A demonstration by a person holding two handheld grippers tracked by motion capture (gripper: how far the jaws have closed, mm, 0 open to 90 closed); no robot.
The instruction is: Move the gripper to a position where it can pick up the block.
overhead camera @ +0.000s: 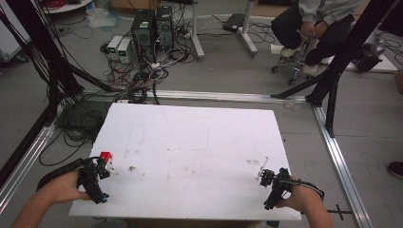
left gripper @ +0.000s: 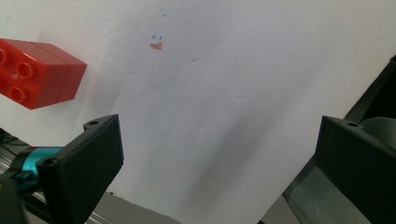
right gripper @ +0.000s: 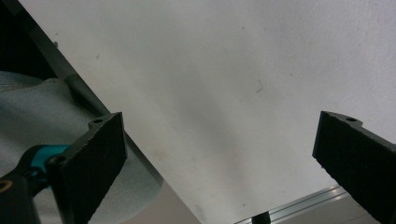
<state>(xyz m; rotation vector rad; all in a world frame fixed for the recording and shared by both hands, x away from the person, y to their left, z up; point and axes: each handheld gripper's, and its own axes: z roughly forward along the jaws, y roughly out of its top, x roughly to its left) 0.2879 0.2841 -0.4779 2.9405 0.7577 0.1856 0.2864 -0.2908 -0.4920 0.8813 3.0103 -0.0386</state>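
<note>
The worktop [overhead camera: 190, 156] is seen as a white board with both grippers held over its near edge; the red brick [overhead camera: 105, 156] lies close to the left edge, just ahead of the left gripper [overhead camera: 101, 167], and in the left gripper view the brick [left gripper: 39, 72] sits up and to the left, outside the line between the released, wide-set jaws; the right gripper [overhead camera: 263, 177] is likewise held released over bare board near the right front corner, well apart from the brick, with nothing between its jaws.

A miss is judged the main risk: since the brick lies off the left gripper's axis, a straight advance could let one jaw strike it and push it toward the nearby edge, where it could be tipped off the worktop; a grip taken across a corner could also be expected to twist or squirt the brick out.

Part of the brick is cut off by the frame in the left gripper view; whether it is one brick or two joined cannot be told, though a seam is seen; in the high view it is small and partly crowded by the gripper; the small marks on the board cannot be made out.
</note>
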